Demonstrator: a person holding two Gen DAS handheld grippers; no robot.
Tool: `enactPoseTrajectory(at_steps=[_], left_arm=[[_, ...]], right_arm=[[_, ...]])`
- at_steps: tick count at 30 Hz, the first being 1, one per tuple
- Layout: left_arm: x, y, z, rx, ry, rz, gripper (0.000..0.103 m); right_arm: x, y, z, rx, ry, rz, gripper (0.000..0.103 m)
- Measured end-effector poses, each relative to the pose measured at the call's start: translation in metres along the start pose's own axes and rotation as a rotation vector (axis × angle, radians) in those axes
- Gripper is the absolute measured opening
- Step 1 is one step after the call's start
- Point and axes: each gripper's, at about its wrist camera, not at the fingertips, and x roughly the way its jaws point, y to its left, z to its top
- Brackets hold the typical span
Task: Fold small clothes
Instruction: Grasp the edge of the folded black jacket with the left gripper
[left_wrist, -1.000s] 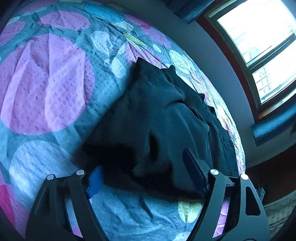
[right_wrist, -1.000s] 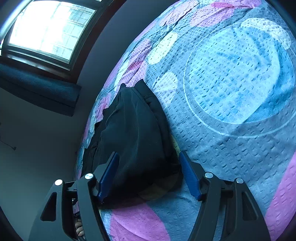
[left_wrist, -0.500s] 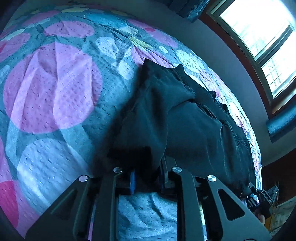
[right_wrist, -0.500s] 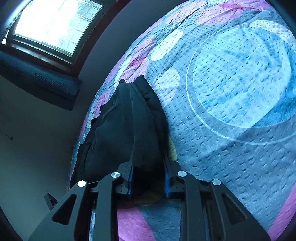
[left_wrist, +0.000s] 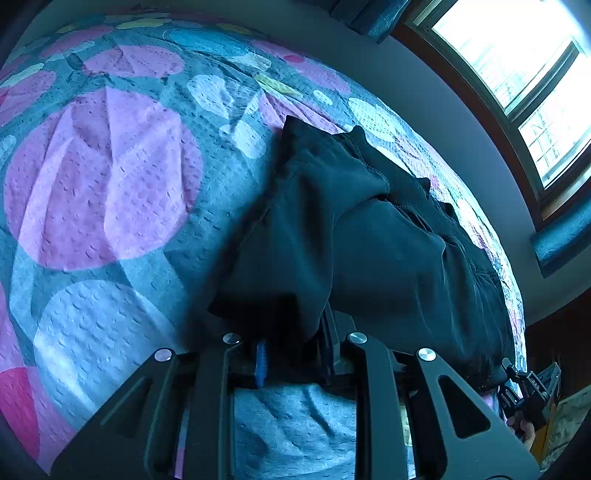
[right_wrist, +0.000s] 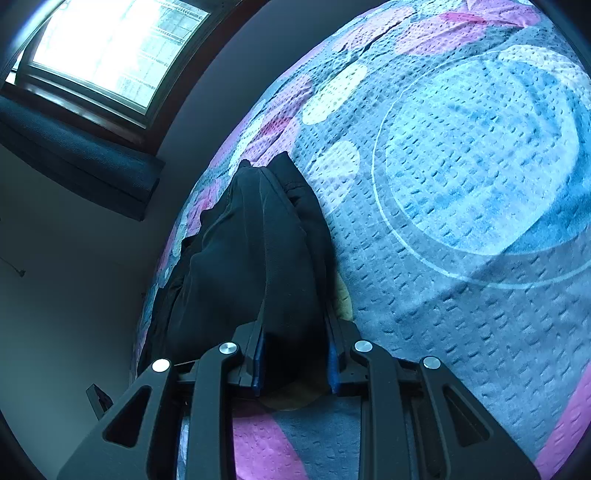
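Note:
A dark, crumpled small garment (left_wrist: 369, 240) lies on a bed with a pink, blue and white patterned bedspread (left_wrist: 103, 184). My left gripper (left_wrist: 293, 354) is shut on the garment's near edge, with cloth bunched between its blue pads. In the right wrist view the same garment (right_wrist: 258, 258) runs away from me, and my right gripper (right_wrist: 295, 365) is shut on its near end. The right gripper also shows at the far right of the left wrist view (left_wrist: 528, 391).
The bedspread (right_wrist: 461, 184) stretches wide on the side away from the wall. A grey wall (left_wrist: 424, 92) and a bright window (left_wrist: 517, 55) border the bed's far edge. The window also shows in the right wrist view (right_wrist: 110, 48).
Both grippers were open around the garment's edge a second ago. Both have closed on the cloth, and the gathered edge has lifted slightly since half a second ago.

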Motion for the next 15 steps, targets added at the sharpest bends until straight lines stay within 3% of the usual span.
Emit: enactPoseTrajectory(at_steps=[15], left_arm=[[0.001,0.001,0.0,0.003,0.001,0.001,0.023]], right_arm=[[-0.031,-0.016,-0.007,0.066,-0.021,0.007,0.03]])
